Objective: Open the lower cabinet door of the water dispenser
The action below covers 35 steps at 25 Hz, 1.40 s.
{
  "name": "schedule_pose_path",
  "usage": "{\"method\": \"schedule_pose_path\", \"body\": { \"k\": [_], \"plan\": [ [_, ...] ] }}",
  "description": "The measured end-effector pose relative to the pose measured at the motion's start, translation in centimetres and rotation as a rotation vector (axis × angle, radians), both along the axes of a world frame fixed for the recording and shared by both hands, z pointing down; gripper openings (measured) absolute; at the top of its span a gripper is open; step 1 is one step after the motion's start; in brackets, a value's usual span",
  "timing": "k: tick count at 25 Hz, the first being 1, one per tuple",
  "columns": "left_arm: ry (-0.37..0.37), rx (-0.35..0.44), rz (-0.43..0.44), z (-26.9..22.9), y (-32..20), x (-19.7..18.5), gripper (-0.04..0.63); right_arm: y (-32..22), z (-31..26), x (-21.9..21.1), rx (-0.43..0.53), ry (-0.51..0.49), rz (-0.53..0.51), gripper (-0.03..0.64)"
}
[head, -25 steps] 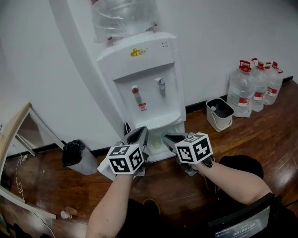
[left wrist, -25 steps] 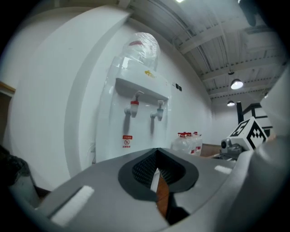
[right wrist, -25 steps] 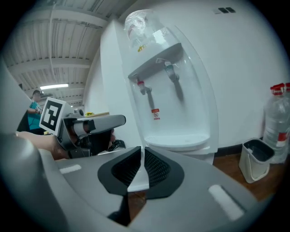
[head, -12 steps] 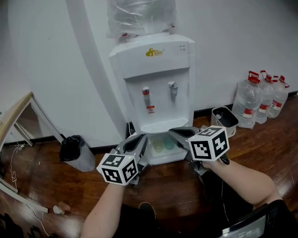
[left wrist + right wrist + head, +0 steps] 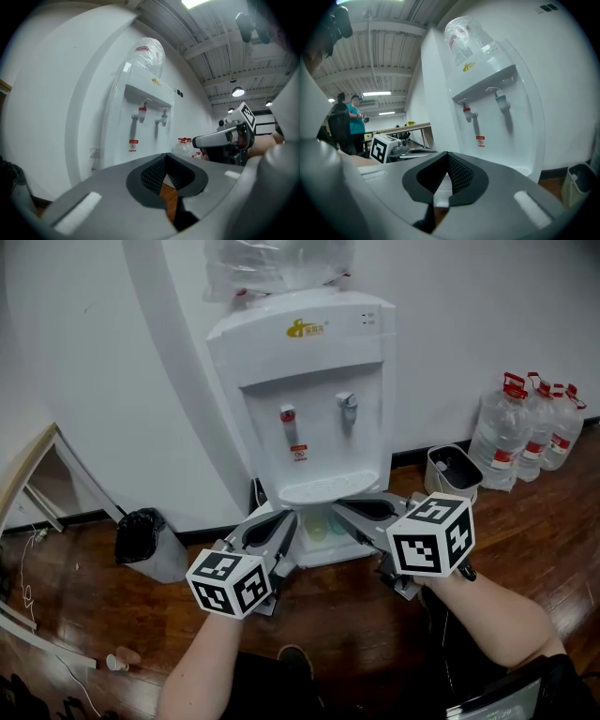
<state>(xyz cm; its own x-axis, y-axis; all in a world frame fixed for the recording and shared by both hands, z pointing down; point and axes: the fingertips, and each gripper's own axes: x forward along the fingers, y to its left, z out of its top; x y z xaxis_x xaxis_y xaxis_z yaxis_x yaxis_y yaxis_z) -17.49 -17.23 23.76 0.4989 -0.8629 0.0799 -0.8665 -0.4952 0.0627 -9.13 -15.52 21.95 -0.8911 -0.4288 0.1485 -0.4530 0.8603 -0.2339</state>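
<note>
The white water dispenser (image 5: 309,409) stands against the wall, with a red and a blue tap and a bottle on top. Under its drip tray, the lower compartment (image 5: 323,529) shows pale cups inside; I cannot make out its door. Both grippers are held level in front of that compartment, apart from it. My left gripper (image 5: 281,517) is open with nothing between its jaws, which have just been opening; floor shows through the gap (image 5: 165,174). My right gripper (image 5: 341,506) is shut and empty, and the jaws meet (image 5: 446,165).
A black bin bag (image 5: 141,529) sits left of the dispenser, with a wooden frame (image 5: 28,474) beyond it. To the right stand a small white bin (image 5: 452,470) and several water bottles (image 5: 530,423). A paper cup (image 5: 114,662) lies on the wood floor. A person (image 5: 356,119) stands far off.
My right gripper has risen in front of the drip tray. The left gripper stays in place and its jaws have spread a little. The view has swung more squarely onto the dispenser.
</note>
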Motion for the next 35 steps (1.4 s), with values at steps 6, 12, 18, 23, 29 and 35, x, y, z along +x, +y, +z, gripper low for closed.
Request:
{"method": "schedule_pose_path", "body": {
  "k": [6, 12, 18, 23, 29, 35],
  "plan": [
    [0.016, 0.008, 0.021, -0.2, -0.3, 0.9, 0.175, -0.5, 0.2, 1.3, -0.027, -0.028, 0.051, 0.002],
    [-0.004, 0.025, 0.055, -0.6, 0.0, 1.9, 0.175, -0.4, 0.8, 1.5, 0.033, 0.034, 0.074, 0.0],
    [-0.021, 0.028, 0.058, -0.3, 0.2, 1.6, 0.175, -0.2, 1.4, 1.2, 0.002, 0.013, 0.088, 0.0],
    [-0.018, 0.021, 0.056, -0.2, 0.2, 1.2, 0.175, -0.2, 2.1, 1.2, -0.01, 0.014, 0.106, 0.0],
    [-0.008, 0.031, 0.08, -0.3, 0.4, 1.7, 0.175, -0.2, 2.5, 1.8, -0.019, 0.006, 0.135, 0.002],
    [-0.034, 0.022, 0.09, 0.4, 0.5, 2.3, 0.175, 0.1, 2.3, 2.2, -0.024, -0.012, 0.131, 0.001]
  ]
}}
